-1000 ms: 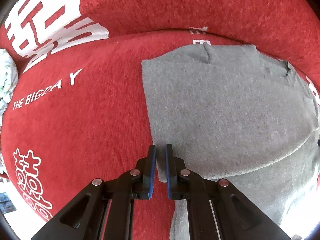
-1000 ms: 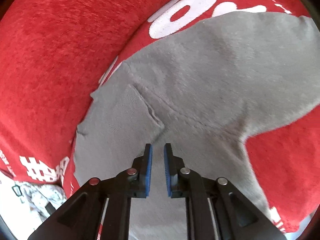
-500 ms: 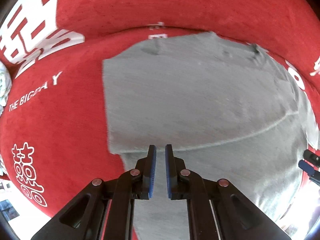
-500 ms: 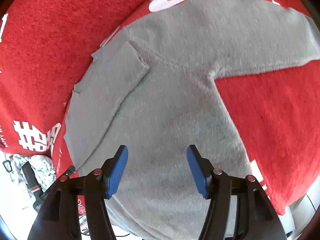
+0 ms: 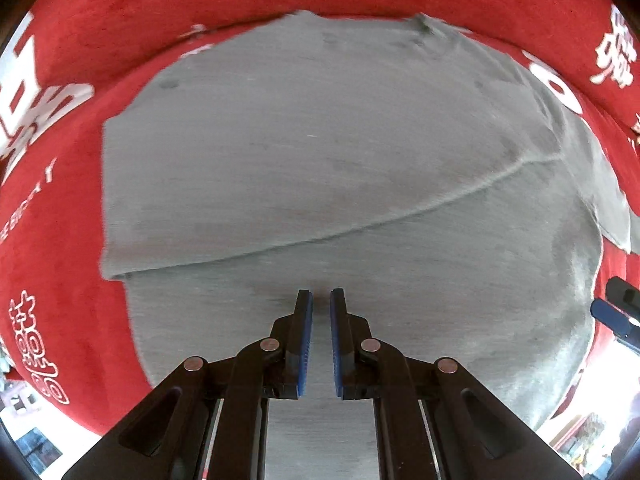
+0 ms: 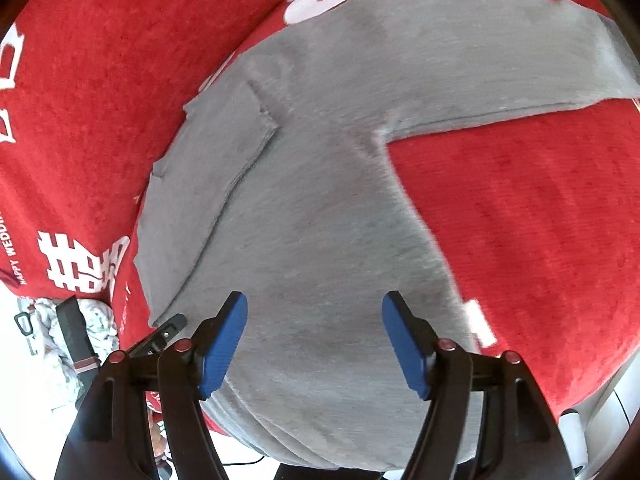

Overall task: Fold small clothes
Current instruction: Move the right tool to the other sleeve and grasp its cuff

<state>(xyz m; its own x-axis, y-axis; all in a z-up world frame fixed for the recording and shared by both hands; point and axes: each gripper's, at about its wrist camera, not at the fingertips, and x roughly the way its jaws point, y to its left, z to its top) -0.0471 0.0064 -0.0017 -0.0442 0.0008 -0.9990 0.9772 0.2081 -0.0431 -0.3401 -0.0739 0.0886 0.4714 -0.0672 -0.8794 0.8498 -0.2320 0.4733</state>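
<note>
A red cloth (image 6: pixel 520 208) printed with white characters and lettering covers the surface; a grey garment (image 6: pixel 320 220) lies spread flat directly on it, one side folded over its body, one sleeve stretched out across the red

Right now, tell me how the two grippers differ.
The left gripper has its jaws nearly together with nothing between them; the right gripper has just been opening, jaws wide and empty. The left sits over the grey garment near its folded-over part; the right sits over the part near the spread sleeve. Both have blue pads.
</note>
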